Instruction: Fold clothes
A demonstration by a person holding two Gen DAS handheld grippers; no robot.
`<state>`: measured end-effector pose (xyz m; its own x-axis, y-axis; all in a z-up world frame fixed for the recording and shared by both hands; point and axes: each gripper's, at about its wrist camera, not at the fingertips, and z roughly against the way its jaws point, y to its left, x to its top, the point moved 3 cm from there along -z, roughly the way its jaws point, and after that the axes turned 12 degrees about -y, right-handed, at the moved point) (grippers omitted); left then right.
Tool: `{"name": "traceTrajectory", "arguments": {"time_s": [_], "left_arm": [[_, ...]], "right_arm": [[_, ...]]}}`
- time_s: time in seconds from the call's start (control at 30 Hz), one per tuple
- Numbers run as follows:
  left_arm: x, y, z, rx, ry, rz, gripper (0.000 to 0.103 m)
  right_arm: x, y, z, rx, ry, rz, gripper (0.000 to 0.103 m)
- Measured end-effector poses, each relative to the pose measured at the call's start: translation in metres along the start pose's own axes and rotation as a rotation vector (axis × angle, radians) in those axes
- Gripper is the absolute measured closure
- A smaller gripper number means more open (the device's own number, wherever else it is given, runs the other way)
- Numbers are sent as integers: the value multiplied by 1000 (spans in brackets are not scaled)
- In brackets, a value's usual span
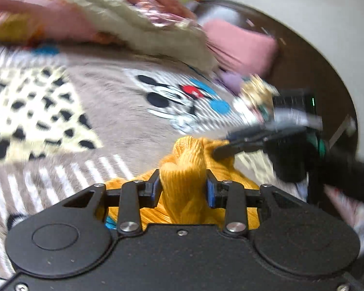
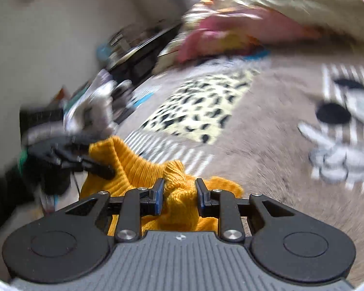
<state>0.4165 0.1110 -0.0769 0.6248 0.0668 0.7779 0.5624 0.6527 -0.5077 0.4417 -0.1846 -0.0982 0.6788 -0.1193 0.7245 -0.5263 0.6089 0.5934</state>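
Right now you are carrying the orange knit garment [image 1: 184, 160] between both grippers, so the step in hand looks like the lift-and-spread that comes before a fold. Your left gripper [image 1: 184, 189] has its jaws pinching a bunched ridge of the knit, and your right gripper [image 2: 176, 197] has its jaws pinching another gathered wad of it. In each wrist view the other gripper shows off to the side, biting the same cloth, so the garment hangs as a short, slack bridge from one set of jaws to the other. Its long axis therefore seems to run gripper to gripper, though the fabric is too crumpled and the frames too blurred to tell neck from hem. Ahead of both jaws lies the patterned bedspread [image 2: 267, 126], with a leopard-print cloth [image 2: 196, 111] lying on it. Next, I judge, you need to draw your hands apart to pull the knit flat, then lower it onto the bed.
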Motion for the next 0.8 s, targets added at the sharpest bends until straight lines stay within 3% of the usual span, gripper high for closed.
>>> {"name": "traceTrajectory", "arguments": {"time_s": [0.13,0.2,0.27,0.33,0.4,0.43,0.5,0.63,0.7,0.73,0.77,0.8], "left_arm": [[-14,28,-11,89,-59,122,66],[-14,31,-7,181,-105,152,47],[-11,27,4,244,-157,178,42],[-11,19,22,271,-200,208,42],[-18,6,45,303,-235,215,39],[-23,-2,56,320,-250,218,39],[-35,-18,74,343,-282,222,39],[-49,-35,69,316,-330,253,39],[-48,-34,49,330,-346,270,40],[-47,-31,38,327,-338,289,45],[-44,-27,30,328,-323,320,76],[-41,-22,25,317,-316,364,83]], "right_arm": [[-13,-28,-21,-75,-50,-136,75],[-16,-33,-21,-102,-103,-190,75],[-17,-29,-15,-124,-144,-211,68],[-18,-19,-2,-160,-185,-190,58],[-22,-6,24,-141,-251,-183,48],[-26,0,37,-141,-284,-192,39],[-39,9,61,-146,-339,-202,37],[-65,16,65,-209,-341,-206,37],[-68,6,51,-183,-341,-310,39],[-68,3,43,-144,-340,-360,53],[-67,-1,35,-105,-338,-411,84],[-64,-1,28,-75,-338,-437,88]]}}
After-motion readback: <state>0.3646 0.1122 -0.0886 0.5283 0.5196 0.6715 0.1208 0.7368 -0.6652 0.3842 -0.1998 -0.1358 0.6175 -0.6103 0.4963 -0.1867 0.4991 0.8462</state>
